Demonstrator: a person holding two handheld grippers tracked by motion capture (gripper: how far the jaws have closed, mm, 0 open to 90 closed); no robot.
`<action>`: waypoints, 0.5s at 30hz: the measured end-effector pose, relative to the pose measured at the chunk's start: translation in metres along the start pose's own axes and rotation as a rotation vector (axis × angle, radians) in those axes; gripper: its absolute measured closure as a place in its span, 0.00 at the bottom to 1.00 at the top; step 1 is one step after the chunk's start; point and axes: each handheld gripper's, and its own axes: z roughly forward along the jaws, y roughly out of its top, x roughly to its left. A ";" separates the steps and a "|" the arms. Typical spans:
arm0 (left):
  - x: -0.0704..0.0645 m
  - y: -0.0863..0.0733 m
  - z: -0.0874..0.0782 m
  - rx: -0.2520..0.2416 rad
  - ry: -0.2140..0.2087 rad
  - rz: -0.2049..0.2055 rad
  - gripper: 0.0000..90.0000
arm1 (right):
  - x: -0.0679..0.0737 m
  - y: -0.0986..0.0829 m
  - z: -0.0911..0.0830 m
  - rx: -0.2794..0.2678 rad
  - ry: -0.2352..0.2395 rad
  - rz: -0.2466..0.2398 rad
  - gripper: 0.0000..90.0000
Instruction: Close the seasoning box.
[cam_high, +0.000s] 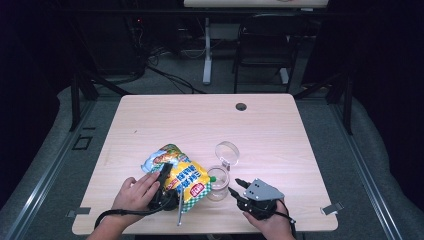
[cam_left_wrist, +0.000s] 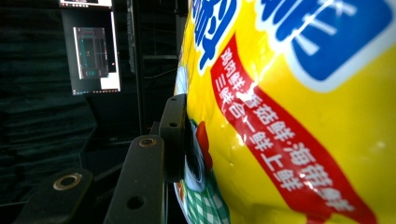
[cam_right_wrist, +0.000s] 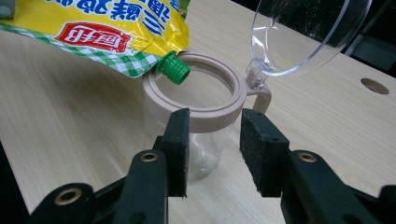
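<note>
The left gripper (cam_high: 165, 176) is clamped on a yellow plastic refill pouch with blue lettering and a green checked edge (cam_high: 186, 179), its jaw pressed flat against the film. The pouch is tilted so that its green screw spout (cam_right_wrist: 173, 68) hangs over the mouth of a clear round jar with a beige rim (cam_right_wrist: 196, 116), whose hinged clear lid (cam_right_wrist: 303, 32) stands open behind. The right gripper (cam_right_wrist: 214, 144) sits just beside the jar, jaws narrowly apart, gripping nothing.
</note>
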 end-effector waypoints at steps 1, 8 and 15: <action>0.000 0.000 0.000 0.002 -0.007 -0.001 0.74 | 0.000 0.000 0.000 0.004 -0.002 -0.002 0.70; 0.005 0.000 0.000 0.012 -0.025 0.018 0.74 | 0.003 0.006 -0.001 -0.007 0.013 -0.014 0.71; 0.008 0.001 -0.001 0.019 -0.032 0.039 0.74 | 0.010 0.009 0.002 0.016 0.017 -0.062 0.72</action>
